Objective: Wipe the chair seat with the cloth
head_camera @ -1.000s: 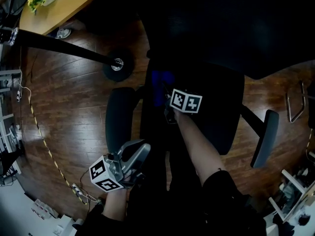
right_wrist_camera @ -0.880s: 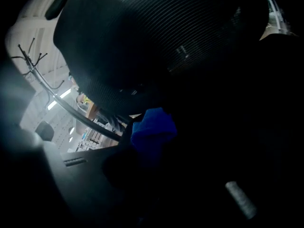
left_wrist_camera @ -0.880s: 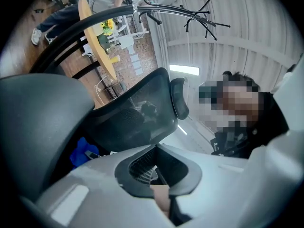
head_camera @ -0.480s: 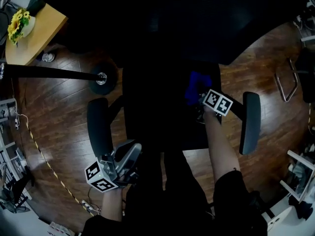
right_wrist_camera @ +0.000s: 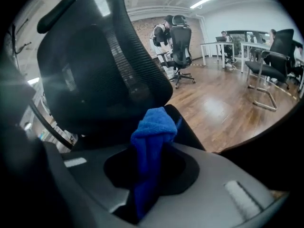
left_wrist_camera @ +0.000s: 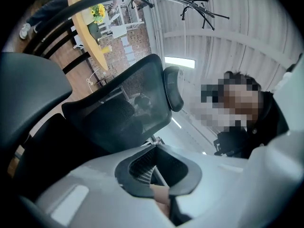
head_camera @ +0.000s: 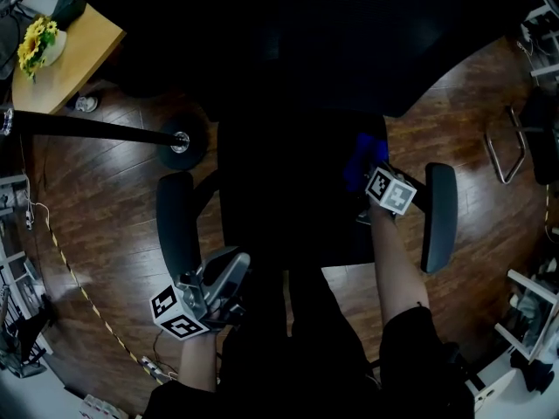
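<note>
**Item: seat wipe, stroke in progress**

- Seat: dark and poorly lit. Whether it is clean cannot be judged.
- Cloth: blue and bunched. In the head view, the cloth lies at the seat's right edge toward the back, near the right armrest.
- Right claw: pinching the cloth, which stands up out of the jaws. In the head view, the right claw is over the seat's right edge.
- Left claw: jaws pressed together, with nothing held that can be made out. In the head view, the left claw is off the seat's front left corner, below the left armrest, and appears idle.

**Step:** judged to be the far end of a sideways pass, on the right side of the seat.

**Next move:** likely a return pass leftward, shifted toward the front edge. It calls for the cloth to be kept pressed flat on the seat and clear of the right armrest.

**Change:** a second ago, the cloth was left of the seat's middle. Half a second ago, it was right of middle. It now sits slightly further right. The left claw has hardly moved.
</note>
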`<state>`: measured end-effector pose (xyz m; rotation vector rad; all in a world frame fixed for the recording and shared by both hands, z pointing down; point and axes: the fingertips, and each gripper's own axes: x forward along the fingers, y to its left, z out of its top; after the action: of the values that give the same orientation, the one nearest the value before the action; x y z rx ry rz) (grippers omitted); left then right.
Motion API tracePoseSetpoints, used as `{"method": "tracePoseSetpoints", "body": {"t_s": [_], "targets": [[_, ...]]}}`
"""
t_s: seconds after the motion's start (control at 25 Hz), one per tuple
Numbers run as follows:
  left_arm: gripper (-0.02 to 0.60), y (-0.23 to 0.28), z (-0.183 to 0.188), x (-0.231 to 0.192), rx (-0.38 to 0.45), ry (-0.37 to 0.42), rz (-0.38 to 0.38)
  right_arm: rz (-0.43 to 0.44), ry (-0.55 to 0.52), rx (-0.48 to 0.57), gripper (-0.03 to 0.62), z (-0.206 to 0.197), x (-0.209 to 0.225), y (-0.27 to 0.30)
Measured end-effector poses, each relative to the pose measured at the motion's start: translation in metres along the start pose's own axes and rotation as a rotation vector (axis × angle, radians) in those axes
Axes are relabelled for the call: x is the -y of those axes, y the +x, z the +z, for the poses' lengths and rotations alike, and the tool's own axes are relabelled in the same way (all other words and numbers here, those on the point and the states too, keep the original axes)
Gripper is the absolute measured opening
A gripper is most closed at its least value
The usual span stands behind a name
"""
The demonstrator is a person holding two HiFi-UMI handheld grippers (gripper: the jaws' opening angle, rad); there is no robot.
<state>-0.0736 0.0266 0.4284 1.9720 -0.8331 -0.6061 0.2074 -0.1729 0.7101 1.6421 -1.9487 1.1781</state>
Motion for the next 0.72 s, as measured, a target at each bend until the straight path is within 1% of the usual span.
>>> {"method": "tracePoseSetpoints", "body": {"t_s": [0.08,0.16,0.28,0.44,0.52,0.6,0.68,0.72], "targets": [[-0.008,-0.006,0.005,0.000,0.021,0.001,0.002,0.093,0.031,0.023,0.063,-0.004,-0.028,-0.004],[-0.008,-0.012,0.012,0.003,0.055,0.002,0.000,0.198,-0.007,0.016,0.063,-0.016,-0.073,-0.013],[-0.007,-0.021,0.022,0.006,0.090,0.014,0.001,0.352,-0.063,-0.049,0.063,-0.052,-0.151,-0.019],[-0.008,-0.037,0.030,0.004,0.122,0.014,0.019,0.535,-0.066,-0.149,0.063,-0.106,-0.254,-0.014],[-0.008,-0.045,0.030,0.002,0.131,0.012,0.035,0.619,-0.060,-0.198,0.063,-0.134,-0.299,-0.009],[-0.008,-0.050,0.028,0.000,0.135,0.013,0.049,0.668,-0.059,-0.273,0.063,-0.168,-0.329,-0.001],[-0.008,-0.052,0.027,-0.001,0.135,0.015,0.056,0.662,-0.084,-0.357,0.063,-0.200,-0.338,0.007],[-0.008,-0.054,0.027,0.000,0.134,0.017,0.058,0.653,-0.107,-0.370,0.063,-0.209,-0.339,0.010]]}}
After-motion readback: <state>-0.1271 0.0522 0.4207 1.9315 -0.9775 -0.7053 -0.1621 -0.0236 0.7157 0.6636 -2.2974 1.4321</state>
